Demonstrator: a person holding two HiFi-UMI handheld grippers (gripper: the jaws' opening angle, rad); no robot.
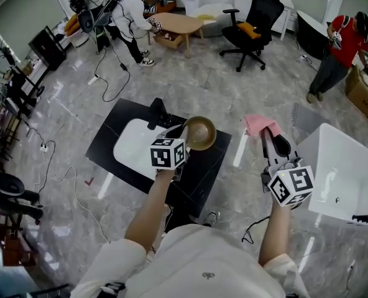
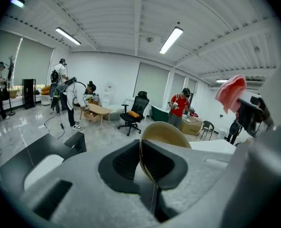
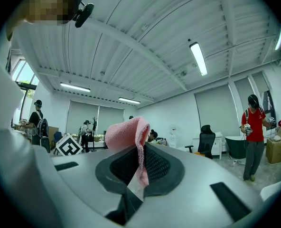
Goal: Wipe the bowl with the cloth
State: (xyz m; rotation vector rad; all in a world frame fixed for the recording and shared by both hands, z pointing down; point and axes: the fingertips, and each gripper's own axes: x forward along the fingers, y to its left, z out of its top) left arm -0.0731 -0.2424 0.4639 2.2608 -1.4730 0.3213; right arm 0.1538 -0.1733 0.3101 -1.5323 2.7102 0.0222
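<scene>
My left gripper [image 2: 141,165] is clamped shut on the rim of the tan bowl [image 2: 163,133], holding it edge-on in the air over the black surface [image 1: 109,143]. My right gripper [image 3: 139,170] pinches the pink cloth [image 3: 127,136], which droops over its closed jaws, near the bowl but apart from it.

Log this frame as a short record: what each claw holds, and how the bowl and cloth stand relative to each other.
left claw: shut on the rim of the tan bowl
right claw: shut on the pink cloth
bowl and cloth: apart, not touching
bowl contents: none visible
wiping: not yet begun
</scene>
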